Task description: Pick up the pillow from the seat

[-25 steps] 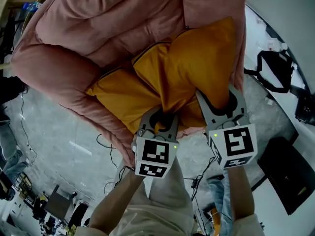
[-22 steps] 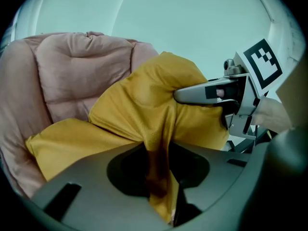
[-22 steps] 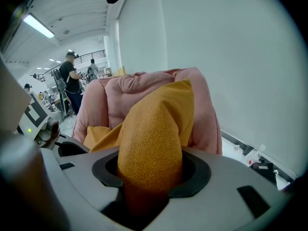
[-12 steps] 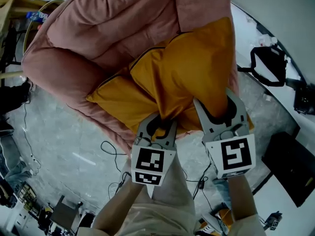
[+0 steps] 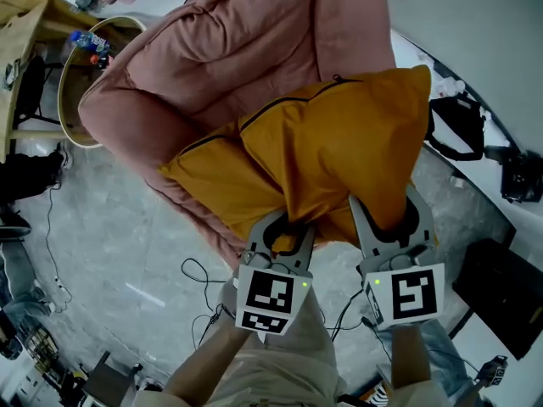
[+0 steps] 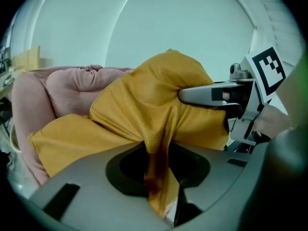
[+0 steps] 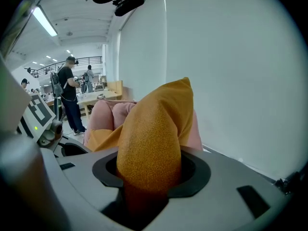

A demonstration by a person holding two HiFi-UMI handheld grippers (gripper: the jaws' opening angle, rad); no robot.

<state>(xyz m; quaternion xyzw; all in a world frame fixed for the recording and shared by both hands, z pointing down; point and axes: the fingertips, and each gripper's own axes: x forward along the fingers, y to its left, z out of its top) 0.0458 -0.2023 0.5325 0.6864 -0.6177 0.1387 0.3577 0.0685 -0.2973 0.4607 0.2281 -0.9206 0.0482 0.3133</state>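
While in left gripper (image 5: 288, 225) and right gripper (image 5: 386, 208), pillow (image 5: 331, 142) over seat (image 5: 246, 49).

My head camera looks steeply down from above on my left gripper (image 5: 284, 223), my right gripper (image 5: 389, 203), the pillow (image 5: 331, 142) and the armchair (image 5: 221, 58). Each gripper camera sits just behind its own jaws and looks along them, very close to the pillow. All three views share pillow and armchair, and each gripper view catches the other gripper at its edge.
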